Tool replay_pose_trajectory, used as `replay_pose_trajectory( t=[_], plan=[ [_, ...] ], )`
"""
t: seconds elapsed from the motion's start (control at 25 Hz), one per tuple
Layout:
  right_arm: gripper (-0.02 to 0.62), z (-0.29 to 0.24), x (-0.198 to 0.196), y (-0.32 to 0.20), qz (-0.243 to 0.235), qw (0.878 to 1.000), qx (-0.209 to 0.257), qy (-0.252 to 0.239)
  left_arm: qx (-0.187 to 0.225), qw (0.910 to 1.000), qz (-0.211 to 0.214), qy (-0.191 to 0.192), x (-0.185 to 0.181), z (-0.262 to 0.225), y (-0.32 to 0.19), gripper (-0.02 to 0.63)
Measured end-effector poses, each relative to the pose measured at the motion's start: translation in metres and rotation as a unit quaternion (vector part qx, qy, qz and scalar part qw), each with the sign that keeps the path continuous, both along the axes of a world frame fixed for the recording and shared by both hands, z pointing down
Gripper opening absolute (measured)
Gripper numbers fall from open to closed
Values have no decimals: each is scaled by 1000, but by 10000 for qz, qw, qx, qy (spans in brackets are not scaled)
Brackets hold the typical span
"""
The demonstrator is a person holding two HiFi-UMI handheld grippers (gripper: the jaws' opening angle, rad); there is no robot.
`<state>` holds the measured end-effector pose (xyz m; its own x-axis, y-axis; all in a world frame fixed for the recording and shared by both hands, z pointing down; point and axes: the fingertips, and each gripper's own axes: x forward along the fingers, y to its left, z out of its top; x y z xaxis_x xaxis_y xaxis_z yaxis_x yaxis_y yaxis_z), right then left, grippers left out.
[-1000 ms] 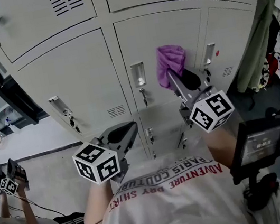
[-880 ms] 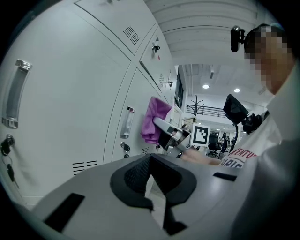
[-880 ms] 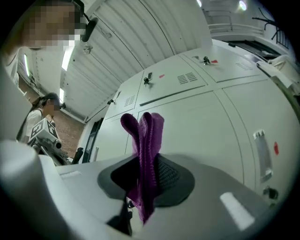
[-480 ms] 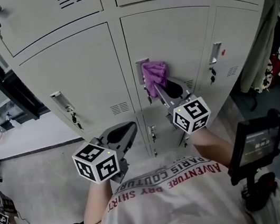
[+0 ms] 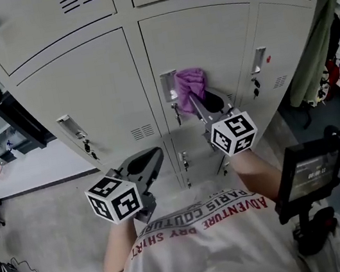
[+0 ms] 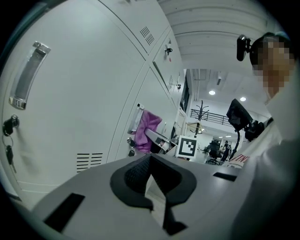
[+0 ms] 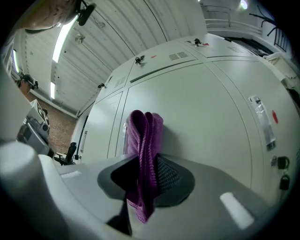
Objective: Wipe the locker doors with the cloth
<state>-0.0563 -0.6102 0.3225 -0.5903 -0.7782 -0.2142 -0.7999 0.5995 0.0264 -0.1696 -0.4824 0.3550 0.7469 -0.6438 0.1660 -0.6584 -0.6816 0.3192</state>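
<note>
One cloth (image 5: 189, 83) in right tool (image 5: 195, 99), against locker door (image 5: 208, 37); left tool (image 5: 155, 157) closed.

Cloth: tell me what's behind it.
Behind the cloth, held by the right gripper, is the middle door, just beside its handle. The patch of door it covers is hidden.

The head view is looking steeply down onto the locker doors (image 5: 199, 42). Both gripper views are facing those doors from close by, sharing the purple cloth (image 7: 143, 154).
</note>
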Motion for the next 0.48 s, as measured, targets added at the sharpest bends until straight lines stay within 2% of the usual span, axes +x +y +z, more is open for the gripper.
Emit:
replay_pose_trajectory(
  t=[0.2,0.48],
  plan=[
    [75,-4,28,-5,327,9994,74,80,41,9997,92,207,3,-4,-1,0],
    [75,1,90,-17,1056,9943,-32,104,64,9985,397,381,15,-8,1,0]
  ],
)
